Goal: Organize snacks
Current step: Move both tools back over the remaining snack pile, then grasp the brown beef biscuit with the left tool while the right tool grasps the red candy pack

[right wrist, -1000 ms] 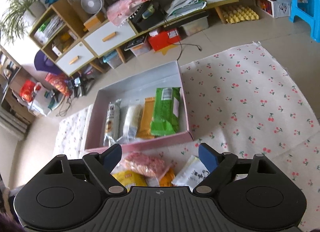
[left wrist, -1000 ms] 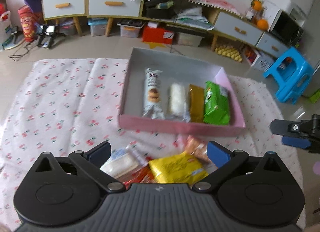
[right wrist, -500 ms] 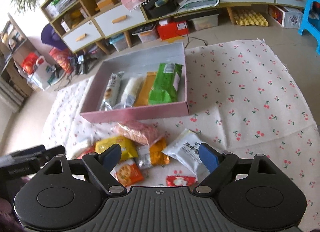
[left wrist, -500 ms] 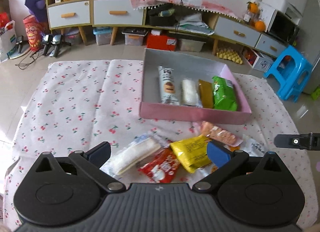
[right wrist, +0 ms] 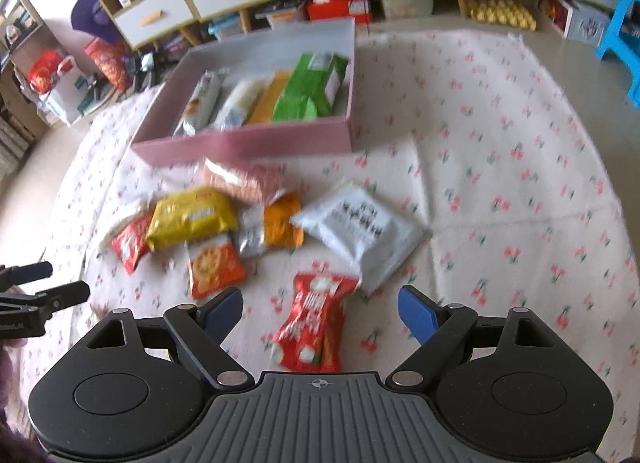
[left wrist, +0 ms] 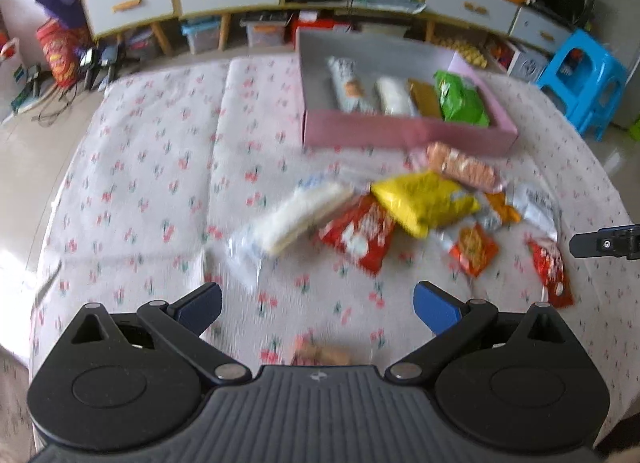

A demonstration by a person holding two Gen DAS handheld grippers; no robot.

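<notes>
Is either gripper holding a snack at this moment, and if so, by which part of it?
Nothing is held. The left gripper and right gripper are both open, with no snack gripped; the red packet lies loose on the cloth.

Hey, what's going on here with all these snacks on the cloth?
A person is sorting snacks with two handheld grippers. Four packets lie side by side in the pink box; the rest are scattered on the cherry-print cloth. The right gripper is open over a red packet. The left gripper is open, holding nothing.
</notes>
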